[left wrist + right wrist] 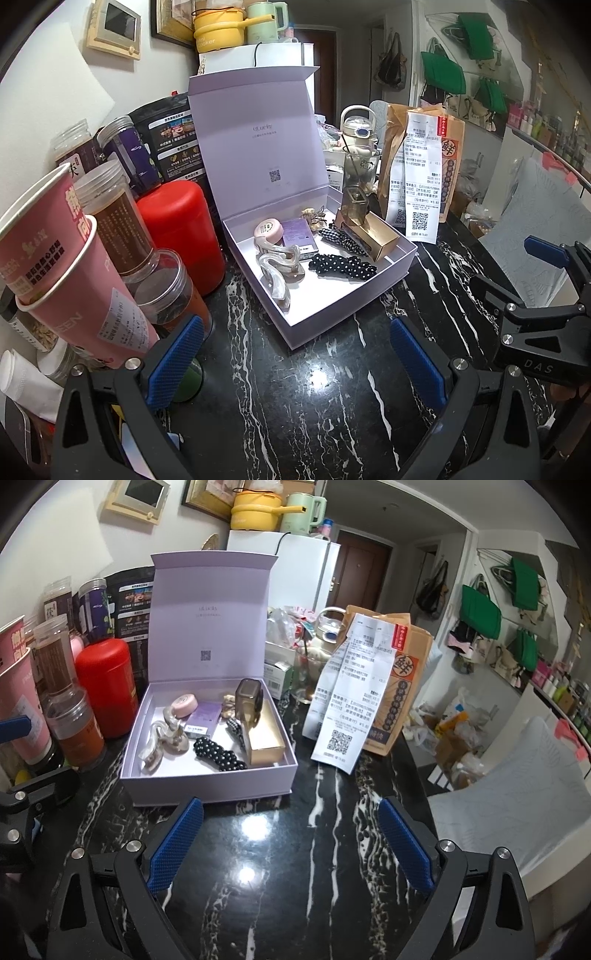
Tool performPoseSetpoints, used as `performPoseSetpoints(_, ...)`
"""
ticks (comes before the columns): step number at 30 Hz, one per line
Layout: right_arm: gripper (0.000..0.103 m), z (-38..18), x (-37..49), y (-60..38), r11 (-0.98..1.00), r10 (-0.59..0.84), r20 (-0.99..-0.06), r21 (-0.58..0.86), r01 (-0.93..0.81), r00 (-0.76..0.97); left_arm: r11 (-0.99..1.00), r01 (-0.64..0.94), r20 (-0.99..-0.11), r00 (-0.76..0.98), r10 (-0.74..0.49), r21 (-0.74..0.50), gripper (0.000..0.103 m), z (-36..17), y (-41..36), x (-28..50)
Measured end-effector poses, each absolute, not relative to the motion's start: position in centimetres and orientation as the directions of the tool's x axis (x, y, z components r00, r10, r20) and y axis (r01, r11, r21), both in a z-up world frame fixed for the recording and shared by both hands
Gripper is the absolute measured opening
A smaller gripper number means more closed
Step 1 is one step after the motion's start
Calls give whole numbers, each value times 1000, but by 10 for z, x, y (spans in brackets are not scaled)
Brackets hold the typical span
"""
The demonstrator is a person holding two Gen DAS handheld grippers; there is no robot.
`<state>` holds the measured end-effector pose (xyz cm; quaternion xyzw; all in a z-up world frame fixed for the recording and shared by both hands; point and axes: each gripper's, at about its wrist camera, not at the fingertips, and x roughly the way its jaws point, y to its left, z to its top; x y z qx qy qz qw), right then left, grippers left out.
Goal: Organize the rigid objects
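Two grippers in my views, both empty and hovering low over the black marble table (280, 867). My left gripper (295, 365) has its blue pads spread wide, nothing between them. My right gripper (291, 845) is spread just as wide, only bare tabletop showing in the gap. From the left wrist camera I also see the right gripper off at the right edge, side-on.

Lavender box (207, 779) sits on the table ahead of both grippers, lid (210, 616) standing upright at the back. Inside, from the right wrist view: clear wavy hair claw (166, 738) at front left; round pink case (184, 705) behind it; small purple box (203, 718) near the middle; black dotted scrunchie (218, 755) along the front; gold box (266, 751) at the right. A smoky translucent bottle (249, 701) stands behind the gold box; I cannot tell if it rests on it. A checked hair tie (235, 729) lies between purple box and gold box. Something small and beige sits at the back, too blurred to name.

Left of the lavender box, close by: red canister (105, 686), clear jars (75, 727) with brown contents, pink paper cups (55, 266). Right of it: brown paper bag (399, 686) with long white receipts (343, 709) hanging down its front.
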<state>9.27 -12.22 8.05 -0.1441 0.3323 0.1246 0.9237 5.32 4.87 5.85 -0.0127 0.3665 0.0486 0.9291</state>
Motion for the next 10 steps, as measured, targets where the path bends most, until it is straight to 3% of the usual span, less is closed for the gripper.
performPoseSetpoints(10, 98, 78, 94, -122, 928, 127, -654, -188, -322, 746, 993, -120, -692, 717, 85, -3, 102, 55, 57, 55)
